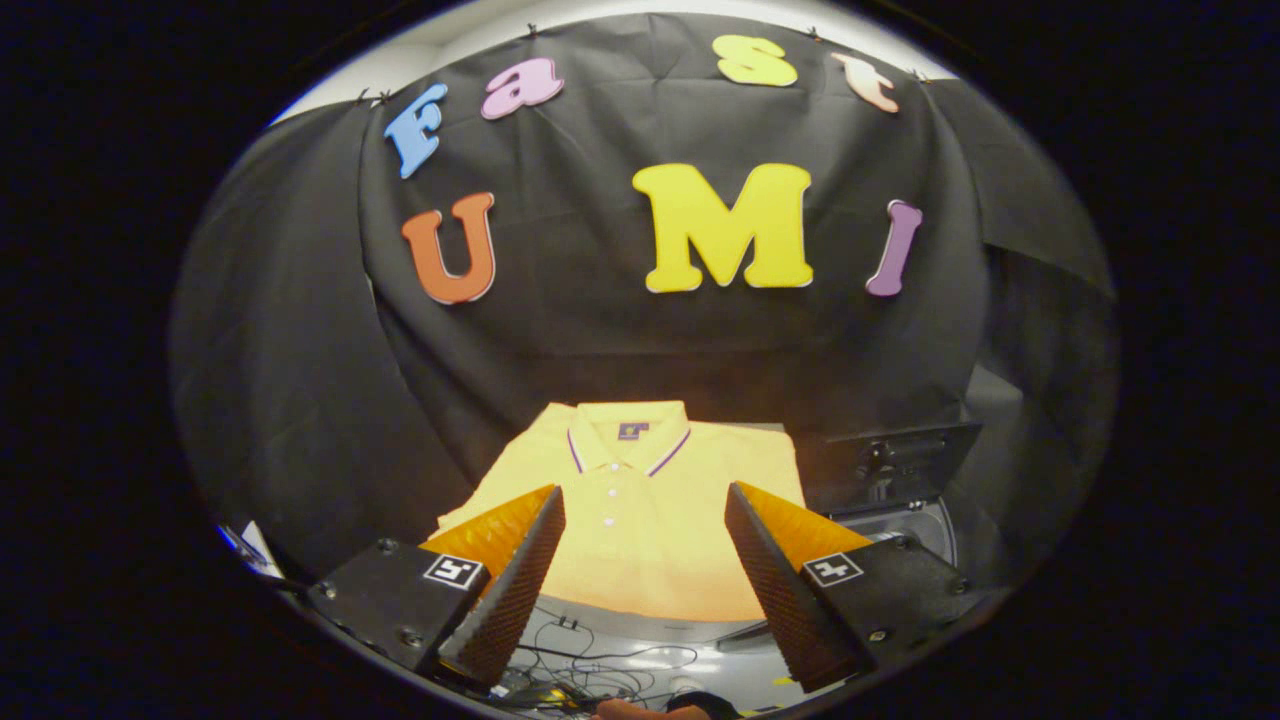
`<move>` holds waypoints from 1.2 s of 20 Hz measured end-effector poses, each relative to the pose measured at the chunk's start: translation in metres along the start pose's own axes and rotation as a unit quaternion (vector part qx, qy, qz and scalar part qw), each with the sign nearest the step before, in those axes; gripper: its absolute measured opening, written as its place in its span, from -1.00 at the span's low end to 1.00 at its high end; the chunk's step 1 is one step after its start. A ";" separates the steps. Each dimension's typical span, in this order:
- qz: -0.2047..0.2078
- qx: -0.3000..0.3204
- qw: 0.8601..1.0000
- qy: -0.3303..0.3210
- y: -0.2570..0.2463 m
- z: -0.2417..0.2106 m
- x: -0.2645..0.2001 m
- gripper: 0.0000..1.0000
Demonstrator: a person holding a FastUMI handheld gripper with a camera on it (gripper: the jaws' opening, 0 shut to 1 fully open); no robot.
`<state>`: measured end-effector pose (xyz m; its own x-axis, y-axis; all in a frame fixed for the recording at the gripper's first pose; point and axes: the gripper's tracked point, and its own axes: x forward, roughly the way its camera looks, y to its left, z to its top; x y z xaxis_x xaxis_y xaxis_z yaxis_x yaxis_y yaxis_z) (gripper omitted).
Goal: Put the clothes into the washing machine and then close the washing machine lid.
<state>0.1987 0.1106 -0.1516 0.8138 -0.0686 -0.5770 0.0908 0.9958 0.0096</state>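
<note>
A folded yellow polo shirt [640, 510] with a purple-trimmed collar lies flat on a surface just ahead of and between my fingers. My gripper [645, 510] is open, with a wide gap between the fingers [520, 570] and nothing held. To the right of the shirt stands the washing machine [900, 500], a dark raised lid above a grey rounded opening, partly hidden behind the right finger.
Black cloth walls close in behind the shirt and on both sides. Below the fingers lie loose cables [590, 665] on a pale surface. Some papers [250, 550] show at the far left beside the left finger.
</note>
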 end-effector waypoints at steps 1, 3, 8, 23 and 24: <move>0.000 -0.008 1.000 0.022 0.001 -0.004 0.015 1.00; -0.004 -0.009 0.997 0.077 0.000 -0.017 0.041 1.00; 0.005 0.016 0.985 0.171 0.011 -0.023 0.084 1.00; -0.017 0.022 0.935 0.352 0.019 -0.067 0.149 0.99; -0.022 0.020 0.933 0.357 0.018 -0.067 0.152 0.99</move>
<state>0.2852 0.1217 -0.2940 0.2191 -0.0376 -0.9750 0.1487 0.9889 -0.0048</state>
